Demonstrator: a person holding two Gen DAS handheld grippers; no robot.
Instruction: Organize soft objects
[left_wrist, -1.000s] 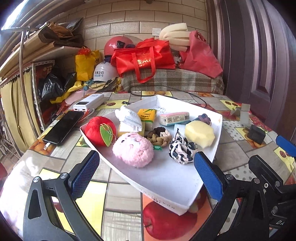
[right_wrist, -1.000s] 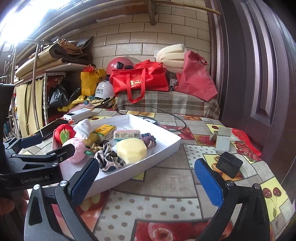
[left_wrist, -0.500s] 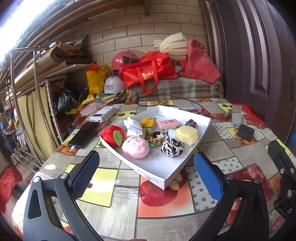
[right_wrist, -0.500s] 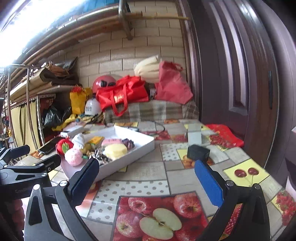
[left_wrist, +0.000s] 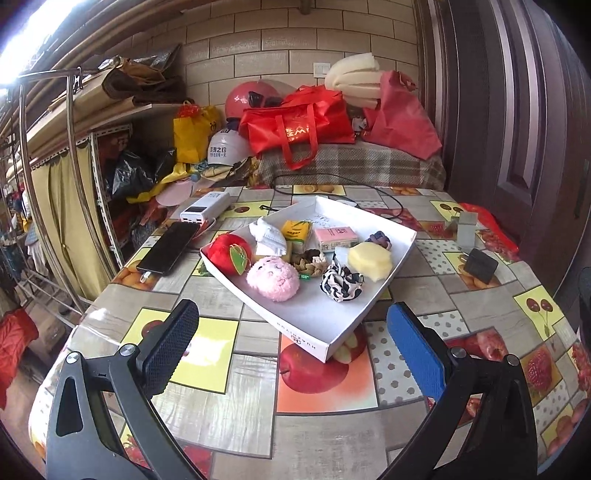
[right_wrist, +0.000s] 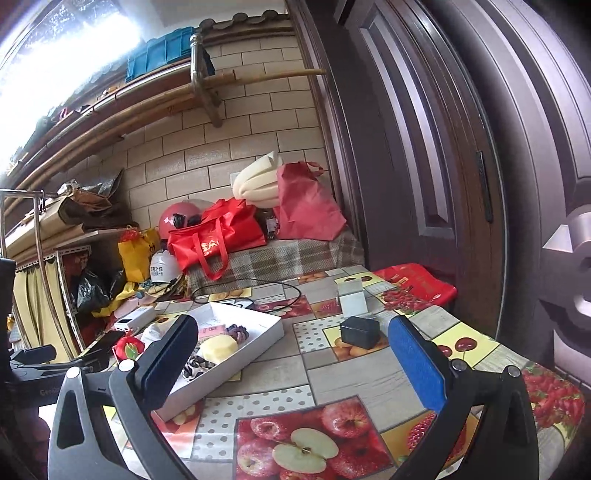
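We hold both grippers, left (left_wrist: 291, 354) and right (right_wrist: 295, 360), spread wide and empty above the table (left_wrist: 207, 413), well back from the tray (left_wrist: 314, 325). The sorting looks finished (or paused); any next pick means reaching forward again. In the tray sit a red plush (left_wrist: 229, 254), pink plush (left_wrist: 272, 282), striped scrunchie (left_wrist: 340, 282), yellow sponge (left_wrist: 370, 260) and tissue packs (left_wrist: 336, 238).

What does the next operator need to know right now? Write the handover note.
Left hand-held gripper: open, empty, above the table short of the white tray.
Right hand-held gripper: open, empty, off to the tray's right.
In the tray: pink plush, red plush apple, zebra scrunchie, yellow sponge, tissue packs.
Done: soft items lie in the tray.
Left: cannot tell.
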